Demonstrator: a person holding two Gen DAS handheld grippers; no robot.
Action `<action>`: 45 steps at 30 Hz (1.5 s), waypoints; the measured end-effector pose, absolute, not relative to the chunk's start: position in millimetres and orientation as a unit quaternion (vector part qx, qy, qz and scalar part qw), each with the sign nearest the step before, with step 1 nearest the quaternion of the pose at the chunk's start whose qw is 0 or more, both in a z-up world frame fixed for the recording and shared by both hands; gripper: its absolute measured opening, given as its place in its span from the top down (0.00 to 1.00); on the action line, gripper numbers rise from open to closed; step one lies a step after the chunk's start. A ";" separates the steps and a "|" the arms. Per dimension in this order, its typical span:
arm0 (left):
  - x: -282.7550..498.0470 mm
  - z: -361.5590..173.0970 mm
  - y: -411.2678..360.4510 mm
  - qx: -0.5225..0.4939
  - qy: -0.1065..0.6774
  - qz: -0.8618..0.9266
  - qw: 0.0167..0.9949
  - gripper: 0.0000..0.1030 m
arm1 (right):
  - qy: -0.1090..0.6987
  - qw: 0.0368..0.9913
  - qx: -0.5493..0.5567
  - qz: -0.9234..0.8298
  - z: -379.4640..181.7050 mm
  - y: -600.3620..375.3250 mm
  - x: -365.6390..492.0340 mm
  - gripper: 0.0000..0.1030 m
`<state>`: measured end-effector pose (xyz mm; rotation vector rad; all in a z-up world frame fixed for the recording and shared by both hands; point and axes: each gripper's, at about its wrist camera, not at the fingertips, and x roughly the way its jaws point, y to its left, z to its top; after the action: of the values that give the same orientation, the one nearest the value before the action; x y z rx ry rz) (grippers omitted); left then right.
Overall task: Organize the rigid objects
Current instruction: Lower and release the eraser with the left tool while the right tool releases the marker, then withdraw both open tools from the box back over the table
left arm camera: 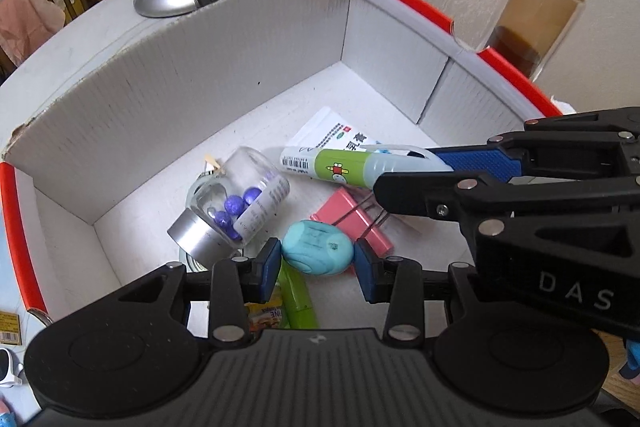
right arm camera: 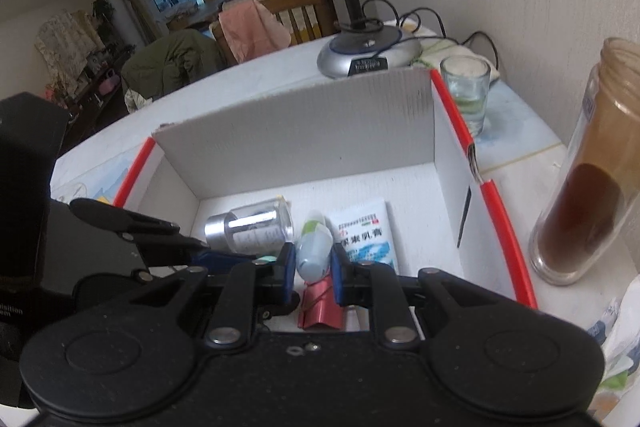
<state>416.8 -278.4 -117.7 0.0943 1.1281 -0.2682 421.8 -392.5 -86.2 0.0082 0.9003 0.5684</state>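
A white cardboard box with red edges holds the items. My left gripper is shut on a teal egg-shaped object low inside the box. My right gripper is shut on a small bottle with a green and white label, which also shows in the left wrist view, held over the box floor. Beside them lie a glass jar with blue beads, a pink binder clip, a white ointment box and a green item.
A tall jar of brown powder stands right of the box. A glass and a silver lamp base with cables stand behind it. The wall is close on the right. A chair stands beyond the table.
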 end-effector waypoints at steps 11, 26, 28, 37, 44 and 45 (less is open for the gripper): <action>416.4 -119.0 -280.8 0.053 0.546 -0.109 0.829 0.63 | 0.456 0.853 -0.003 0.254 -85.0 -395.0 421.1 0.79; 383.8 -86.4 -266.1 0.015 0.498 -0.121 0.858 0.62 | 0.426 0.866 0.003 0.261 -59.3 -396.0 406.5 0.74; 376.3 -80.3 -261.9 0.011 0.491 -0.118 0.863 0.62 | 0.422 0.867 0.004 0.265 -55.1 -394.2 402.9 0.72; 338.4 -49.1 -235.5 -0.017 0.444 -0.105 0.890 0.62 | 0.409 0.871 0.010 0.271 -43.1 -384.8 384.3 0.65; 305.7 -31.5 -206.3 -0.032 0.413 -0.096 0.905 0.56 | 0.394 0.876 0.013 0.276 -32.1 -368.4 363.5 0.53; 301.3 -29.8 -201.1 -0.034 0.409 -0.093 0.907 0.56 | 0.391 0.877 0.013 0.277 -30.2 -364.7 360.4 0.53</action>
<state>301.3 -201.1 -29.8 -0.0696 0.8435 -0.1914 360.4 -364.7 -30.2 0.0263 0.8166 0.5774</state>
